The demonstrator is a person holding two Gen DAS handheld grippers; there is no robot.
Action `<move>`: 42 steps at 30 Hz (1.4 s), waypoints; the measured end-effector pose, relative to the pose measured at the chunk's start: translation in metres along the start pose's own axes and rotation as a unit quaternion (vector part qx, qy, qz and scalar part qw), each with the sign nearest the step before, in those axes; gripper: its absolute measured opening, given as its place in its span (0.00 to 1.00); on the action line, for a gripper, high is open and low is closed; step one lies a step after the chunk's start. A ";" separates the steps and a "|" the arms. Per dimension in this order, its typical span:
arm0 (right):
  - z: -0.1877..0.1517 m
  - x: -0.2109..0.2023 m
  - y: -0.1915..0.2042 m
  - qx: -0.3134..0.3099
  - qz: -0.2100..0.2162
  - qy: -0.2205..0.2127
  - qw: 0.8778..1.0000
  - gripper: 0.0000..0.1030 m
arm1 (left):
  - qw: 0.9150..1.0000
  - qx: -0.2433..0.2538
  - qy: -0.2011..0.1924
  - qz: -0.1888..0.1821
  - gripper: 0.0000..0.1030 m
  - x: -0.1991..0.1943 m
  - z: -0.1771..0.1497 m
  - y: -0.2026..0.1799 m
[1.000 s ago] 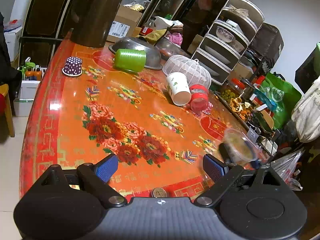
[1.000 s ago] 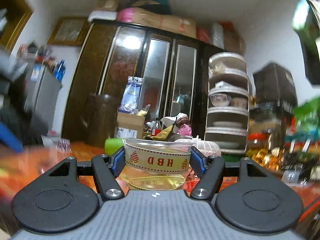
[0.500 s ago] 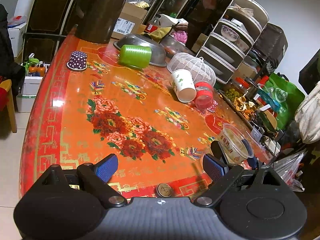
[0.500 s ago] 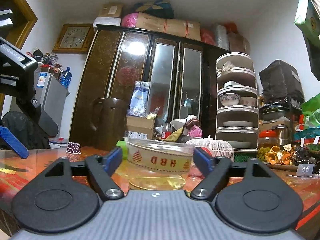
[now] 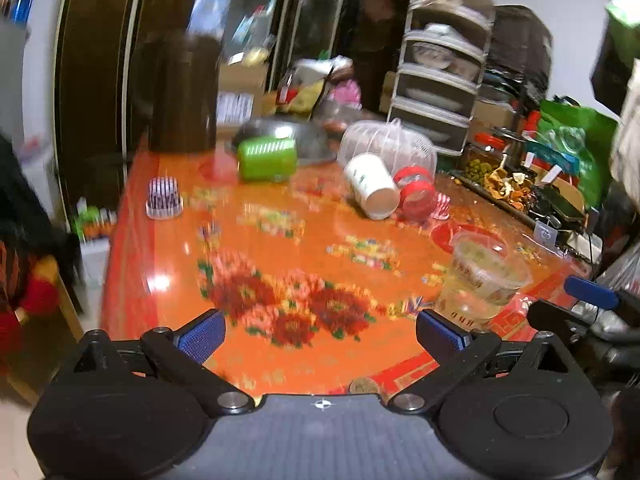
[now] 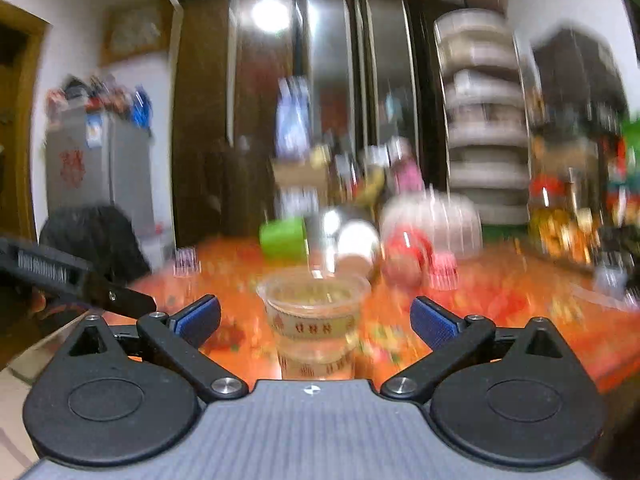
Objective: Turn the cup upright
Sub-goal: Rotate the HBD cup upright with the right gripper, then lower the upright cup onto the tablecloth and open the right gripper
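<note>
A clear plastic cup (image 6: 314,316) with a patterned band stands upright on the red flowered table (image 6: 500,312), mouth up. My right gripper (image 6: 314,322) is open and empty, its blue pads wide on either side of the cup and a little back from it. The same cup shows in the left wrist view (image 5: 482,276) near the table's front right edge. My left gripper (image 5: 320,334) is open and empty above the table's front edge, left of the cup. Both views are blurred.
A green cup (image 5: 267,159), a white paper cup (image 5: 372,192) and a red cup (image 5: 416,196) lie on their sides further back. A small dotted cup (image 5: 163,203) stands upside down at the left. A brown jug (image 5: 184,92), a mesh cover (image 5: 394,146) and a shelf rack (image 5: 440,60) stand behind.
My right gripper opened fully, let go of the clear cup and drew back; the cup now stands upright on the table. Both cameras have moved, and the left has tilted up.
</note>
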State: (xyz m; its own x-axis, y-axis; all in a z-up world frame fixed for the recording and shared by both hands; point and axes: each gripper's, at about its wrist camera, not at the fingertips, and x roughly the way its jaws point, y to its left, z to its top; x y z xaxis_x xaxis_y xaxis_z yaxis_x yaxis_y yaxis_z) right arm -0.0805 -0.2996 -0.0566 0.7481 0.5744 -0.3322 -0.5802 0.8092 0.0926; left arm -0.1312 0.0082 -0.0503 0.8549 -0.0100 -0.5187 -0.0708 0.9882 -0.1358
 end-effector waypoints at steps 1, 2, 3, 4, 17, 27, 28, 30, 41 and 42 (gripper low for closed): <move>0.010 -0.004 -0.002 0.011 0.000 0.031 0.999 0.99 | 1.000 0.006 -0.004 -0.002 0.99 -0.007 0.004 -0.003; 0.020 -0.010 -0.005 0.024 0.004 0.051 0.998 0.99 | 1.000 0.011 -0.009 -0.007 0.99 -0.015 0.008 -0.006; 0.026 -0.017 -0.008 0.037 0.010 0.059 0.998 0.99 | 1.000 0.014 -0.017 -0.011 0.99 -0.024 0.013 -0.010; 0.032 -0.024 -0.011 0.047 0.014 0.065 0.997 0.99 | 0.999 0.019 -0.023 -0.011 0.99 -0.032 0.018 -0.013; 0.051 -0.036 -0.015 0.053 -0.008 0.064 0.997 0.99 | 0.998 0.034 -0.028 -0.045 0.99 -0.062 0.051 -0.040; 0.045 -0.035 -0.018 0.064 -0.002 0.076 0.995 0.99 | 0.998 0.042 -0.017 -0.049 0.99 -0.053 0.044 -0.048; 0.045 -0.035 -0.018 0.063 -0.002 0.077 0.995 0.99 | 0.998 0.044 -0.015 -0.050 0.99 -0.052 0.044 -0.049; 0.045 -0.036 -0.017 0.063 0.000 0.076 0.995 0.99 | 0.998 0.044 -0.013 -0.047 0.99 -0.052 0.043 -0.049; 0.045 -0.037 -0.018 0.064 0.002 0.077 0.995 0.99 | 0.998 0.044 -0.007 -0.033 0.99 -0.047 0.042 -0.048; 0.046 -0.037 -0.018 0.063 0.003 0.078 0.995 0.99 | 0.999 0.044 -0.006 -0.032 0.99 -0.046 0.042 -0.047</move>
State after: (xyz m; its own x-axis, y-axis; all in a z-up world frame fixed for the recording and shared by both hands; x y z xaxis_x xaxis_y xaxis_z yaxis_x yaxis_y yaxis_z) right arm -0.0829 -0.3298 -0.0030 0.6809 0.5605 -0.4713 -0.5317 0.8210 0.2083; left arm -0.1459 -0.0319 0.0152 0.8623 -0.0730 -0.5011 0.0294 0.9951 -0.0944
